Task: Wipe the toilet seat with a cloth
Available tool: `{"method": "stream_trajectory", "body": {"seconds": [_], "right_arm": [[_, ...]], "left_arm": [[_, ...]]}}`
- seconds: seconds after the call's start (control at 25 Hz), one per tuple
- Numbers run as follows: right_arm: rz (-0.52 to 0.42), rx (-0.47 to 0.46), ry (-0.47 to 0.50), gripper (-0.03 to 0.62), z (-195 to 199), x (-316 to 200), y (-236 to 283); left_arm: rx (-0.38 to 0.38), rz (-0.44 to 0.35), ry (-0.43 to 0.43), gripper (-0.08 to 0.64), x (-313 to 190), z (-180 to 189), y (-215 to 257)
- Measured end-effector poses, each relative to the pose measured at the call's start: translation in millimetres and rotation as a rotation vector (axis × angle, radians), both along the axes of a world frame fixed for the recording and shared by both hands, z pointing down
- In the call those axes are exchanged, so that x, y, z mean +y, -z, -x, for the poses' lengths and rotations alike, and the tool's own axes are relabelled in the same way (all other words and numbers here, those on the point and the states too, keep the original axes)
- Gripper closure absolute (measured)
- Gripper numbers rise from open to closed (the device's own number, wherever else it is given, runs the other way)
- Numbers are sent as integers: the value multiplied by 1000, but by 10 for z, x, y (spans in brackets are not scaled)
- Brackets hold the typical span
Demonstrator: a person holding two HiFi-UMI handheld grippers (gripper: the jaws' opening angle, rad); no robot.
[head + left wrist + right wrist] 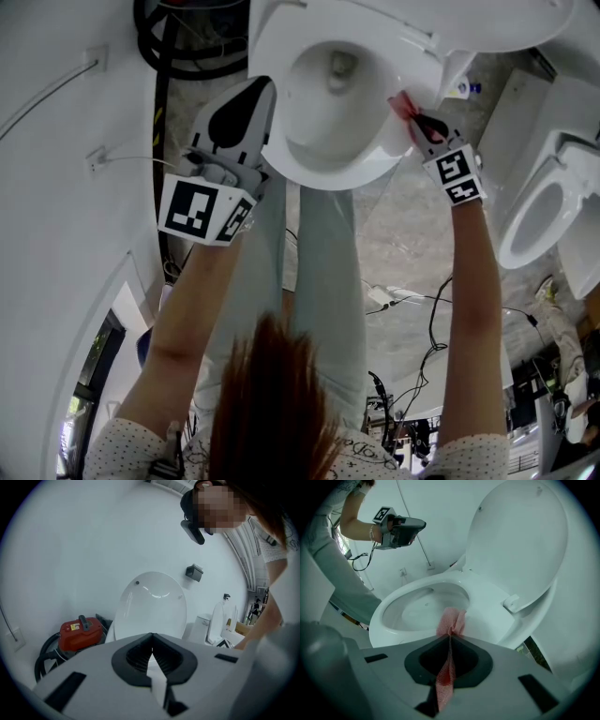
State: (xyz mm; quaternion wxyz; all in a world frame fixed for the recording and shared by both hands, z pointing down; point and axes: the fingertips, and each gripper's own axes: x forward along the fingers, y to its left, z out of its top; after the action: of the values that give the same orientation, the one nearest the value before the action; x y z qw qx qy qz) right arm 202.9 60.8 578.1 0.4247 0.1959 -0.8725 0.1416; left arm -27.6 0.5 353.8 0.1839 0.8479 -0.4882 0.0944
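The toilet [319, 173] fills the top of my head view, its bowl open to me. Its lid [520, 541] stands raised behind the seat [492, 613]. A second toilet [544, 211] sits off to the right on the concrete floor [412, 225]. In my left gripper view a red vacuum cleaner [79, 632] stands beside the toilet against the white wall [70, 550], with black hoses [173, 56] coiled next to it.

My left gripper [255, 98] hangs by the left outer edge of the bowl. From the right gripper view it looks raised and clear of the porcelain. Its fingers [140, 656] meet at the tips with nothing between them.

My right gripper [419, 122] is at the right side of the seat, near the hinge end. Its fingers [426, 660] are clamped on the pink cloth [451, 620]. A strip of cloth runs back through the fingers, and the bunched front end lies against the seat's right side at the inner edge of the opening.
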Motion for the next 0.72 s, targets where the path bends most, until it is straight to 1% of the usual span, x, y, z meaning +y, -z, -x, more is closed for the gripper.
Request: {"method": "stream_trajectory", "body": {"seconds": [0.12, 0.44, 0.72], "right_arm": [[1, 11, -20, 568, -1, 88, 12], [66, 32, -61, 568, 17, 359, -1], [90, 59, -145, 568, 55, 505, -23]], "left_arm": [[6, -3, -2, 557, 8, 16, 23], [10, -3, -7, 555, 59, 43, 56], [10, 2, -29, 555, 99, 57, 59]]}}
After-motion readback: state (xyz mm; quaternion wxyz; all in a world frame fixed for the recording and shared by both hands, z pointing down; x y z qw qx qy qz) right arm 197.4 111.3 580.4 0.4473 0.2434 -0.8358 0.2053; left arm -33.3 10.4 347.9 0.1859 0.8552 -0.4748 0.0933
